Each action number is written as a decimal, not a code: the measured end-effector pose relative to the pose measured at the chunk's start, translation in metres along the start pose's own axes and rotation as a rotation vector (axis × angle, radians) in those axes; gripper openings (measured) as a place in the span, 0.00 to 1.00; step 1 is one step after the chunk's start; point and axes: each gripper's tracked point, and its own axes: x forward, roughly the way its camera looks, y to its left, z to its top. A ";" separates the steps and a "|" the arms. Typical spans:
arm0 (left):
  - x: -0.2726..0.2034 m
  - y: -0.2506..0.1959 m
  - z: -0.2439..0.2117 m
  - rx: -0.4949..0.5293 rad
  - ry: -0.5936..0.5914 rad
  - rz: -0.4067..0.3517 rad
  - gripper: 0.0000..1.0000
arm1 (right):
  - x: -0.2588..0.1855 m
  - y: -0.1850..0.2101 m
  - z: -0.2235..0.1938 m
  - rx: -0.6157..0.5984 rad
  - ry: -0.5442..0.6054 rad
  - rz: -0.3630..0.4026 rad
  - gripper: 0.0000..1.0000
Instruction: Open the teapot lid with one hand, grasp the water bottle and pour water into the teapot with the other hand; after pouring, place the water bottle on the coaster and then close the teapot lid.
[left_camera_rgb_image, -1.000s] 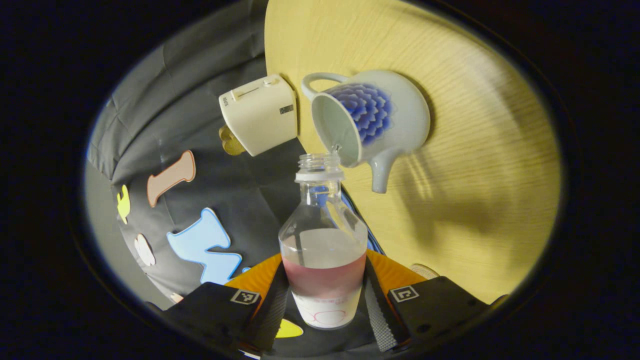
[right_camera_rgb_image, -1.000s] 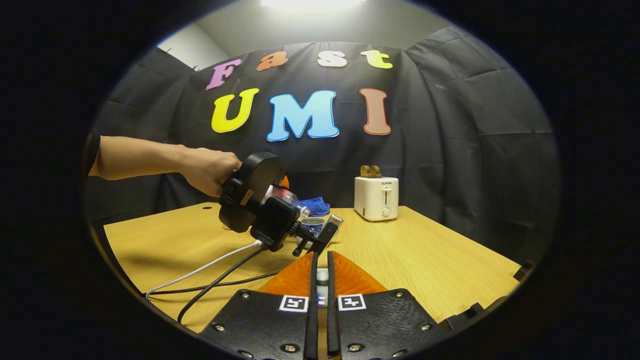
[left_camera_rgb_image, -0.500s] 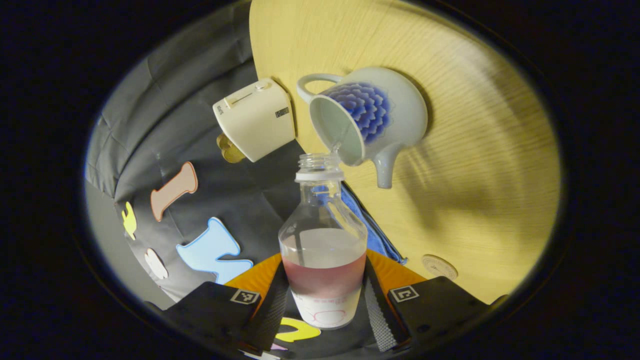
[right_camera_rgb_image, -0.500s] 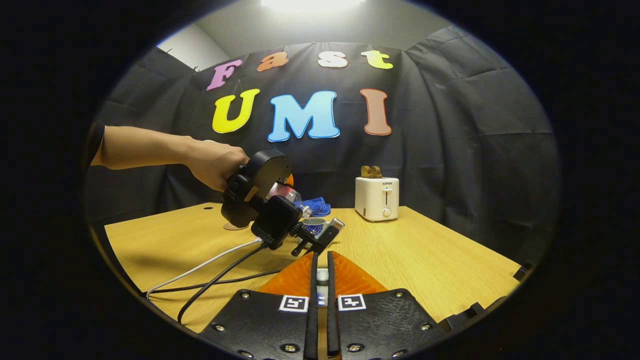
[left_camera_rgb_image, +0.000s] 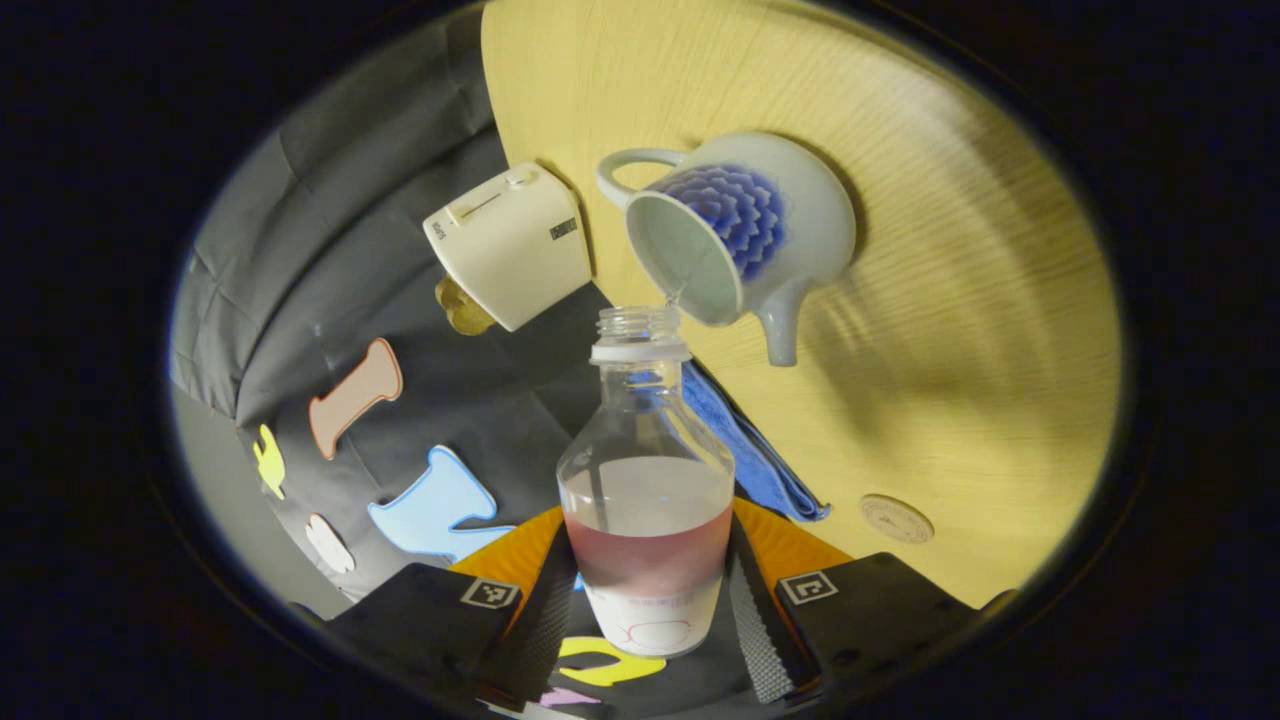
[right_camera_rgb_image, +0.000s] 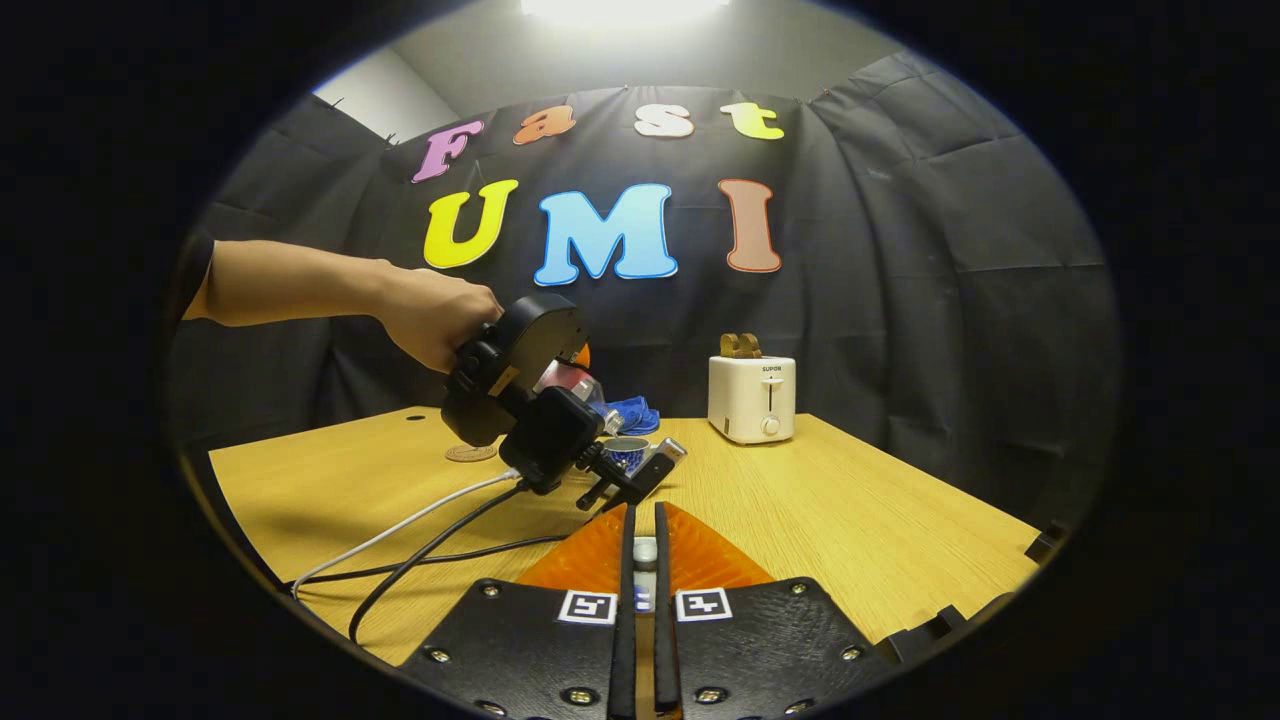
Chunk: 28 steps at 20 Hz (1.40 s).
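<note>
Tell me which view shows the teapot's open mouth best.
The left gripper view: the teapot sits just past the water bottle, its lidless mouth facing the camera and a thin stream running in. In the right gripper view the left gripper and its body cover most of the teapot; just a bit of rim shows.

Changes logged: in my left gripper view the coaster (left_camera_rgb_image: 897, 519) and more of the blue cloth (left_camera_rgb_image: 752, 455) have come into sight on the desk (left_camera_rgb_image: 950, 300); my hand (right_camera_rgb_image: 432, 316) has lifted slightly
</note>
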 end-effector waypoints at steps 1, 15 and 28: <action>0.000 0.000 0.000 0.008 0.002 -0.001 0.86 | 0.000 0.000 0.000 0.000 0.000 0.000 0.07; -0.001 0.006 -0.002 0.070 0.019 0.017 0.86 | 0.000 -0.001 0.000 0.003 0.000 0.002 0.07; -0.002 0.002 0.003 0.018 -0.011 0.022 0.86 | 0.001 -0.002 0.000 0.007 0.007 0.000 0.07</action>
